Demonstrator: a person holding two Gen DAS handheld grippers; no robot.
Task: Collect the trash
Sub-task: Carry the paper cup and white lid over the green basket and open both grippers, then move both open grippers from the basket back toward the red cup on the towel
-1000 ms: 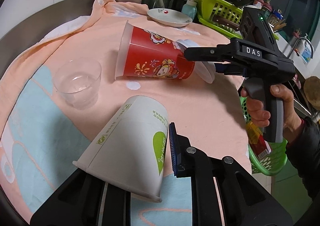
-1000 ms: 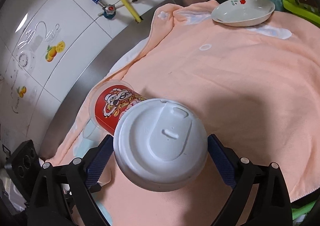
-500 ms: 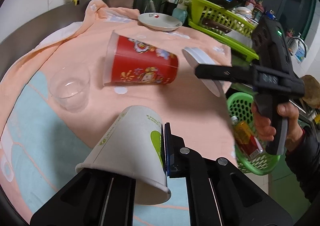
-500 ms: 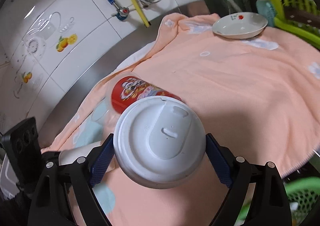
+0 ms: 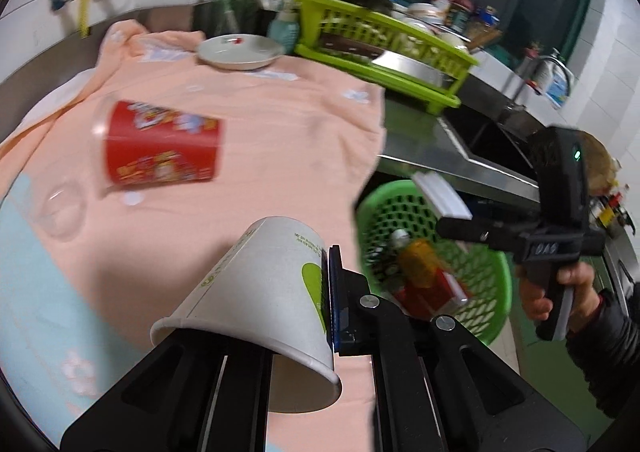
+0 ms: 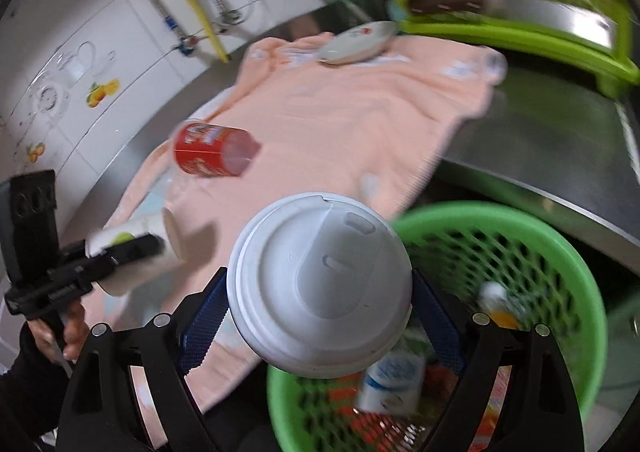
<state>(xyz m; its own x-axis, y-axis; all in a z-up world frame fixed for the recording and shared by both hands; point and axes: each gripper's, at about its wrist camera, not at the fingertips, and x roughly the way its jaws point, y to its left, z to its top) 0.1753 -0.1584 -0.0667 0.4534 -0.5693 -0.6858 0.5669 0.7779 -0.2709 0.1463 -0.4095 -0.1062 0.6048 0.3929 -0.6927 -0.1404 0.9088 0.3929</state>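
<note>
A: What has the left claw (image 5: 280, 292) got?

B: It is clamped on the wall of a white paper cup with a green leaf mark (image 5: 260, 284). The cup is tipped, its open rim toward the camera and its base pointing away over the peach and pale-blue towel (image 5: 280, 123) that covers the worktop. One blue pad (image 5: 332, 292) presses the outside of the cup wall; the other finger is hidden inside the cup.

A: And the right claw (image 6: 320, 292)?

B: It grips a round white plastic drink lid (image 6: 320, 284) by its edges, the blue pads (image 6: 436, 320) touching the rim on both sides. In the right wrist view the lid hangs above the near rim of the round green plastic mesh basket (image 6: 552, 252), which sits off the worktop's edge at about four o'clock. Inside it I can see an orange-topped bottle and some red and white packaging, blurred.

A: What is left on the towel?

B: A red printed cup with cartoon figures (image 5: 160, 147) lies on its side at about ten o'clock in the left wrist view. A clear plastic cup (image 5: 60, 207) stands just beside it, at nine o'clock. A white shallow dish (image 5: 240, 49) sits at twelve o'clock, near a lime-green dish rack (image 5: 384, 47) at one o'clock.
</note>
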